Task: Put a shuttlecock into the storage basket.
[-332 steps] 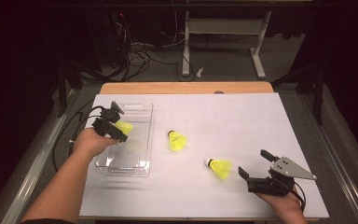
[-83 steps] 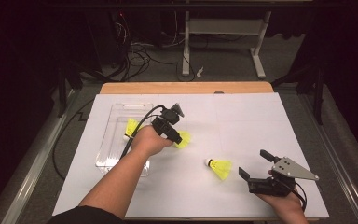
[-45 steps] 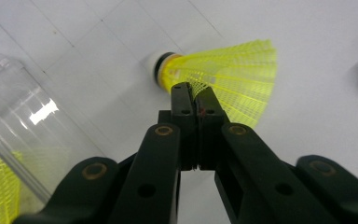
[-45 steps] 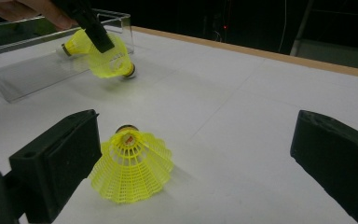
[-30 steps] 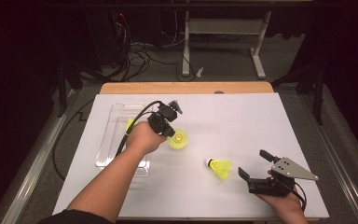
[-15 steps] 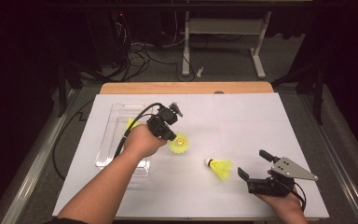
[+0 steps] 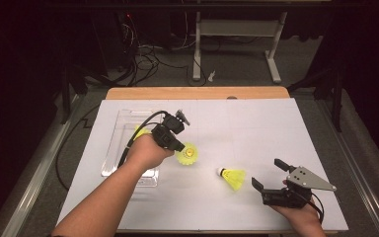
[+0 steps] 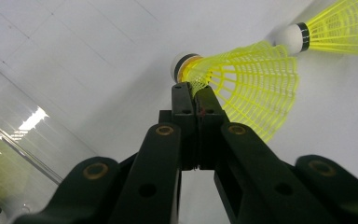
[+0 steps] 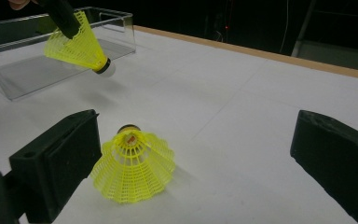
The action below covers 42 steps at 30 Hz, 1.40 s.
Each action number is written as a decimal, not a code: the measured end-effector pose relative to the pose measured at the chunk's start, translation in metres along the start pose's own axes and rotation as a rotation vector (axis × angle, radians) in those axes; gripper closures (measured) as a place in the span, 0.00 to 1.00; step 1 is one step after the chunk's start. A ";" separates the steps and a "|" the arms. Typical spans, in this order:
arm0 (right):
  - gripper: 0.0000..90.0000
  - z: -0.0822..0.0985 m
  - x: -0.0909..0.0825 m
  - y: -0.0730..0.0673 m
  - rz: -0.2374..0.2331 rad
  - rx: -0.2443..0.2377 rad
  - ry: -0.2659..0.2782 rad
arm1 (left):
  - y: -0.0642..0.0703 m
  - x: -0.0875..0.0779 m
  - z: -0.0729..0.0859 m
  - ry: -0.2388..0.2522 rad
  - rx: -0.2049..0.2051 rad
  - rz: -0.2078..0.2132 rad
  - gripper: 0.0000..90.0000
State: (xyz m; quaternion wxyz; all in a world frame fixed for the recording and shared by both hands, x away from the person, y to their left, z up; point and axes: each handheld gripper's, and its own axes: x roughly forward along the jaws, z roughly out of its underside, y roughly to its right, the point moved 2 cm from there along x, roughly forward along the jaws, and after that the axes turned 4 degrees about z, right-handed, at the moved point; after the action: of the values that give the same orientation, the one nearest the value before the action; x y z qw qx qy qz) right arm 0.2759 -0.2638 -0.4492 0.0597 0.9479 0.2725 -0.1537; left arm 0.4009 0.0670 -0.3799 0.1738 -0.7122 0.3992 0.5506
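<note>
My left gripper (image 7: 180, 146) is shut on the mesh skirt of a yellow shuttlecock (image 7: 188, 154), held just above the white table near its middle. In the left gripper view the jaws (image 8: 193, 93) pinch the skirt near the cork of this shuttlecock (image 8: 251, 88). A second yellow shuttlecock (image 7: 232, 178) lies on the table to the right. My right gripper (image 7: 268, 173) rests open just right of it. In the right gripper view that shuttlecock (image 9: 133, 165) lies between the wide jaws (image 9: 198, 133), closer to the left one and untouched.
A clear plastic box (image 7: 116, 148) stands at the left of the table with another yellow shuttlecock (image 7: 138, 132) inside. A wooden strip (image 7: 197, 93) borders the far edge. Cables and a desk frame (image 7: 237, 29) lie beyond.
My left gripper left the box, where a shuttlecock stays, reached the middle shuttlecock and closed on it. Over the last second it has barely shifted. The right gripper has stayed still.
</note>
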 end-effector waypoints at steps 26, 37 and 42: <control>0.03 0.001 0.001 -0.001 -0.002 -0.001 -0.007 | -0.003 -0.022 0.010 0.022 -0.008 0.000 0.99; 0.03 0.001 0.001 -0.001 -0.005 -0.001 -0.004 | -0.008 -0.032 0.015 0.031 -0.017 -0.001 0.99; 0.03 0.000 0.000 0.000 -0.004 0.003 -0.001 | -0.013 -0.041 0.020 0.041 -0.028 -0.007 0.99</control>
State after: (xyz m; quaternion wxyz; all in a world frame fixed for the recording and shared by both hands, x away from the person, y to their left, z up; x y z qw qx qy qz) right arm 0.2757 -0.2635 -0.4496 0.0579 0.9474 0.2742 -0.1547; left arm 0.3944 0.1042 -0.3512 0.1573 -0.7272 0.3924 0.5408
